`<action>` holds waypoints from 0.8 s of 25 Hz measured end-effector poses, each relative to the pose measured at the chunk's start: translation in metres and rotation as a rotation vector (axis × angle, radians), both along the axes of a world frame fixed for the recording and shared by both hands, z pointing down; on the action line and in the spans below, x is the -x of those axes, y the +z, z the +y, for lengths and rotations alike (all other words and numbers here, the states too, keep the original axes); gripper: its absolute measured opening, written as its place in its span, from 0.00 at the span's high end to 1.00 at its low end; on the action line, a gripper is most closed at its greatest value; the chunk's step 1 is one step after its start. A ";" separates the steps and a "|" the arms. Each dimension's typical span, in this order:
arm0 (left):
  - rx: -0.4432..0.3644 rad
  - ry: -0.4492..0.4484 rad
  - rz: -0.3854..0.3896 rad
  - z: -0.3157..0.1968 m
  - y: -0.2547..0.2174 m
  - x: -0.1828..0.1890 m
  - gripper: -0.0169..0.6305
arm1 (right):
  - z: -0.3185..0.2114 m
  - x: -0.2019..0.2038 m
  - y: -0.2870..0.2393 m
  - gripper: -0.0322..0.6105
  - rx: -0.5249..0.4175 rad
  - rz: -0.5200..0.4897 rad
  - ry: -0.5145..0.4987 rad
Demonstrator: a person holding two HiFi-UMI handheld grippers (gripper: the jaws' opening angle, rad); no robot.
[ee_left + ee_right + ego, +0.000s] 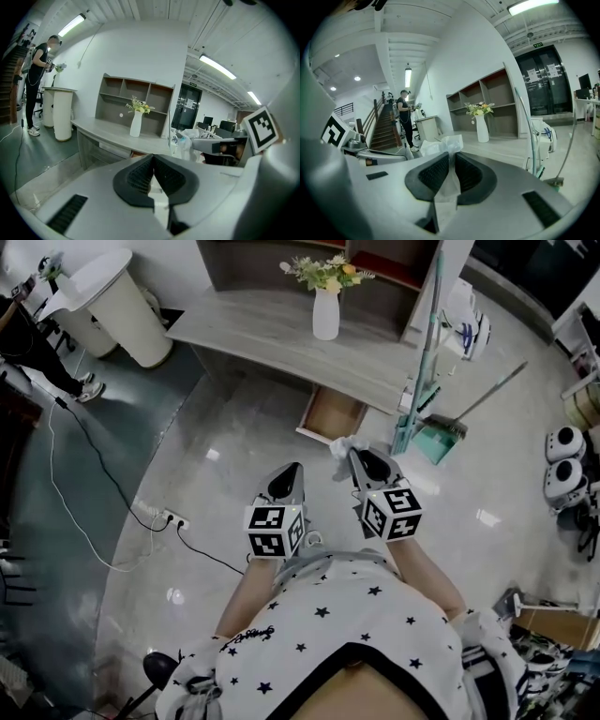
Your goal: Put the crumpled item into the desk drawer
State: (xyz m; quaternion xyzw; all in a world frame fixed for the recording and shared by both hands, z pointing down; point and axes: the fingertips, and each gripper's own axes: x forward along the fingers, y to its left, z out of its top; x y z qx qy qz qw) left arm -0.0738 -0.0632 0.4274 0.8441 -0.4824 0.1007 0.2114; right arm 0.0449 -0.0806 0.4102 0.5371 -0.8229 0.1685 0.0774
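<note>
Two claws: left claw closed on nothing, right claw clamped on paper. Hold the pinch firm, reach ahead over the open drawer, then release low.

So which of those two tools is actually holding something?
The right tool: its jaws pinch the crumpled white item. The left tool is shut with nothing in it.

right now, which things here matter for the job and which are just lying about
In the job: crumpled white wad, held by the right gripper; open brown desk drawer.
Lying about: white vase of flowers; green dustpan; white power strip on the floor.
</note>
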 end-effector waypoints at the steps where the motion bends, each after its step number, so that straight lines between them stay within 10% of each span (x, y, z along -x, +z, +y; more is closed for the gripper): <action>1: -0.001 0.003 0.001 -0.007 0.001 0.002 0.95 | -0.007 0.002 0.001 0.89 0.001 0.001 0.005; 20: 0.097 -0.013 -0.002 -0.090 0.050 0.015 0.95 | -0.104 -0.006 0.062 0.89 0.100 0.069 0.030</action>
